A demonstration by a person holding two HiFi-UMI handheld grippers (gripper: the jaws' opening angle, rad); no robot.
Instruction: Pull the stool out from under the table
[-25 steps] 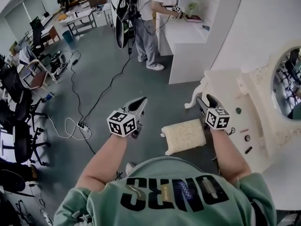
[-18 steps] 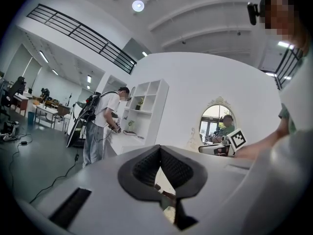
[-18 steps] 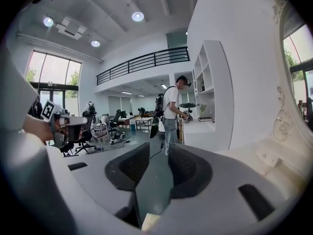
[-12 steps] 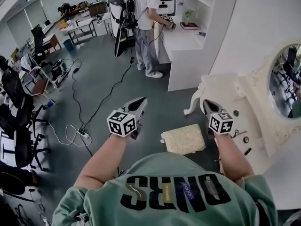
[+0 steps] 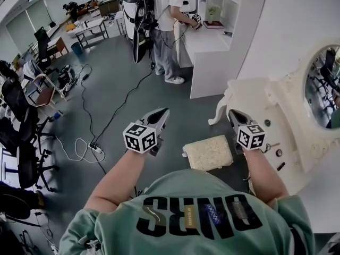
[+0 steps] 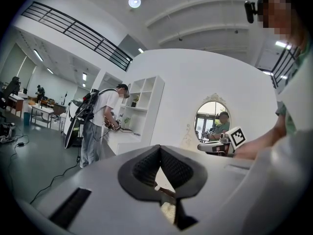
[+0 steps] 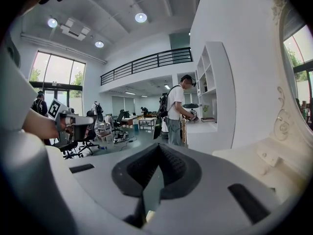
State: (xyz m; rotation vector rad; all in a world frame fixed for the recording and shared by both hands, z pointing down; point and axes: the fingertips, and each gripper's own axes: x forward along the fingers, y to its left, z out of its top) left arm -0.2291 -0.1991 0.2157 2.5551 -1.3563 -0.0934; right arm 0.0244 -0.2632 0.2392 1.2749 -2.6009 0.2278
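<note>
The stool [image 5: 208, 153], with a cream cushioned top, stands on the grey floor just in front of me, left of the white ornate table [image 5: 255, 97]. My left gripper [image 5: 163, 111] hovers above the floor to the stool's left, shut and empty; in its own view the left gripper [image 6: 160, 148] has its pads meeting at the tip. My right gripper [image 5: 232, 113] is raised above the stool's far right corner near the table's curved leg [image 5: 218, 116]. The right gripper [image 7: 159, 146] is shut with nothing between its pads. Neither gripper touches the stool.
An oval mirror [image 5: 321, 86] sits on the table at right. A person [image 5: 170, 15] stands at a white desk [image 5: 204, 41] farther back. A power strip and cables [image 5: 93, 149] lie on the floor at left, beside office chairs [image 5: 21, 142].
The right gripper's jaws have closed from open to shut on nothing. Both grippers stay raised in nearly the same place; the stool has hardly moved.
</note>
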